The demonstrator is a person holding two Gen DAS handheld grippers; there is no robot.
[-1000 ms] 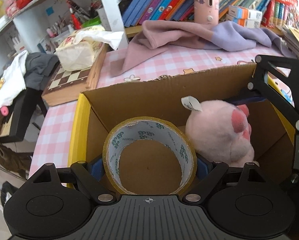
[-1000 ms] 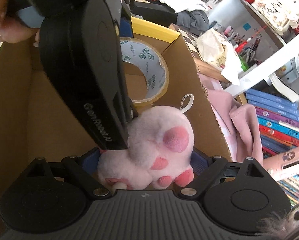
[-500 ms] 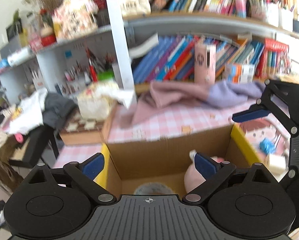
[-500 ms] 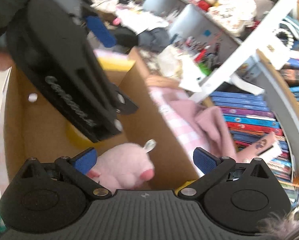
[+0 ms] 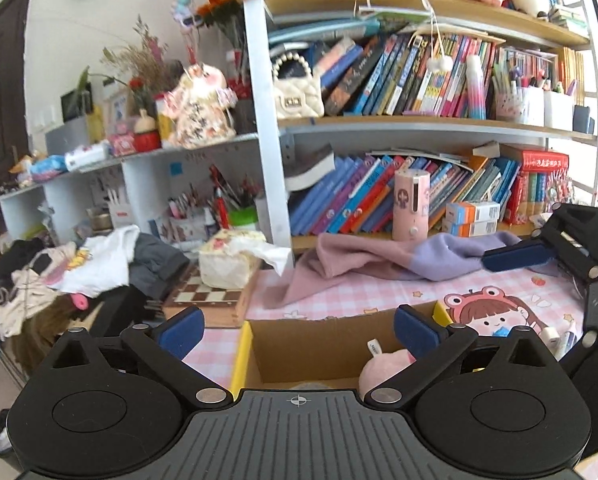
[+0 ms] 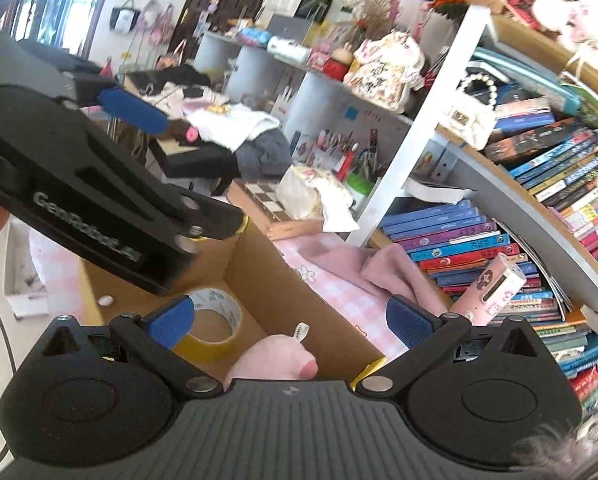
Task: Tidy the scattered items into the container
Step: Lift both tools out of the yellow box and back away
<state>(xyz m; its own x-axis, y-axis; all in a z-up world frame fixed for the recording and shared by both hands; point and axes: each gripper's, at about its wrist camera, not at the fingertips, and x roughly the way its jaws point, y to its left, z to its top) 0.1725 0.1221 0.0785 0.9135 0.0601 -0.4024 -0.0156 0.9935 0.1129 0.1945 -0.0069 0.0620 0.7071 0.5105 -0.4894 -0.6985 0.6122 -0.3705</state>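
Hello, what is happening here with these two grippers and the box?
A person holds two grippers and is tidying loose items into a cardboard box on a pink checked table. A roll of tape and a pink plush toy already lie inside it. The left gripper and the right gripper are both above the box; their jaws have just been opening and hold nothing. A few small items remain on the table beside the box.
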